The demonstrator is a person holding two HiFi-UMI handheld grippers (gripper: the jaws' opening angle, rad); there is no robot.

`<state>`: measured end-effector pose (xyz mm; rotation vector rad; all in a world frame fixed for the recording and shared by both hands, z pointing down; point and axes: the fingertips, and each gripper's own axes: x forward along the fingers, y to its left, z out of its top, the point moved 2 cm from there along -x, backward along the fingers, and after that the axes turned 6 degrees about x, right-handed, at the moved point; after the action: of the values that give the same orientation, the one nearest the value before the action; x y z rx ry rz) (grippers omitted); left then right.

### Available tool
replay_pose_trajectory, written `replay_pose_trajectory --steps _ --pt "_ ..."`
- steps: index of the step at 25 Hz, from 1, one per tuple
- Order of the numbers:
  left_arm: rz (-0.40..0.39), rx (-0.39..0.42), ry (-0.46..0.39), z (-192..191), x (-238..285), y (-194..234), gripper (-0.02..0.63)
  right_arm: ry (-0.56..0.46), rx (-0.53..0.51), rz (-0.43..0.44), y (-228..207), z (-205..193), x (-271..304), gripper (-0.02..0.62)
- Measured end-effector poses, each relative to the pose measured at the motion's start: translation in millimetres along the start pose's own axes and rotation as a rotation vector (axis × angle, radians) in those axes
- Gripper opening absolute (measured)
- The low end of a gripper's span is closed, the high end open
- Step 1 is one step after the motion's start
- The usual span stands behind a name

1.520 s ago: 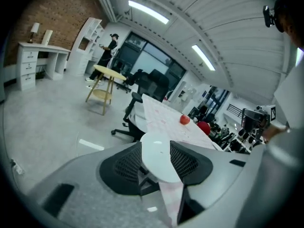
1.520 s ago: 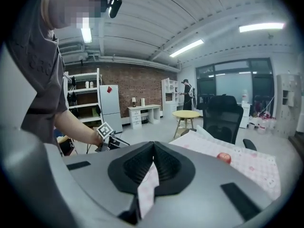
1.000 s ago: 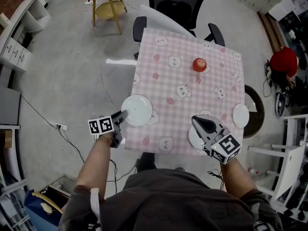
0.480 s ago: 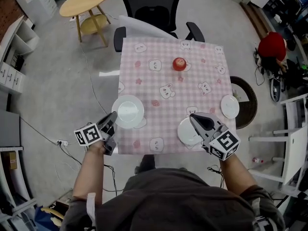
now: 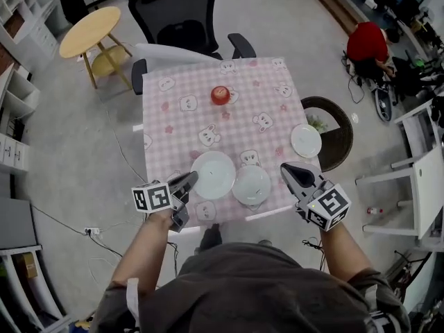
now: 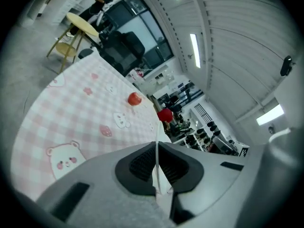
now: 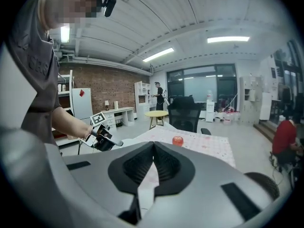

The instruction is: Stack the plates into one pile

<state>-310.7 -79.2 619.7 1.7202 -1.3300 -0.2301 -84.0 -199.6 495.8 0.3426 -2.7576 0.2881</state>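
Observation:
Three white plates are on a pink checked table [image 5: 180,127]. My left gripper [image 5: 192,178] is shut on the near rim of one plate [image 5: 213,175], holding it a little above the cloth. Its right edge reaches the second plate [image 5: 251,184], which lies near the front edge. The left gripper view shows that rim edge-on [image 6: 157,171] pinched in the left gripper [image 6: 156,146]. My right gripper [image 5: 286,169] is shut and empty, just right of the second plate, and the right gripper view shows it [image 7: 153,145] meeting tip to tip. The third plate [image 5: 306,141] lies at the table's right edge.
A red apple [image 5: 220,94] sits at the far middle of the table. A black office chair [image 5: 177,19] stands behind it, a round wooden side table [image 5: 87,37] to the far left. A dark round basket [image 5: 336,120] sits on the floor by the right edge.
The left gripper closed on the left plate's rim and carried it up and rightward, next to the middle plate. The right gripper drew away from the near plate to the right.

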Motion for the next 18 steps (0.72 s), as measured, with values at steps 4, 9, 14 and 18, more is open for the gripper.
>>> replay_pose_trajectory --steps 4,9,14,18 --pt "-0.019 0.028 0.104 -25.5 47.5 -20.0 0.015 -0.009 0.021 -0.068 -18.1 -10.7 -37.2 -0.008" --pt "-0.003 0.053 0.206 -51.6 94.5 -27.9 0.015 -0.015 0.061 -0.15 -39.9 -25.1 -83.2 -0.008" --pt "0.02 0.08 0.282 -71.5 122.8 -27.9 0.015 -0.021 0.094 -0.212 -53.4 -40.7 -117.7 -0.008" --pt "0.019 0.083 0.315 -83.7 137.3 -31.1 0.015 -0.024 0.121 -0.247 -57.4 -53.6 -140.4 -0.008"
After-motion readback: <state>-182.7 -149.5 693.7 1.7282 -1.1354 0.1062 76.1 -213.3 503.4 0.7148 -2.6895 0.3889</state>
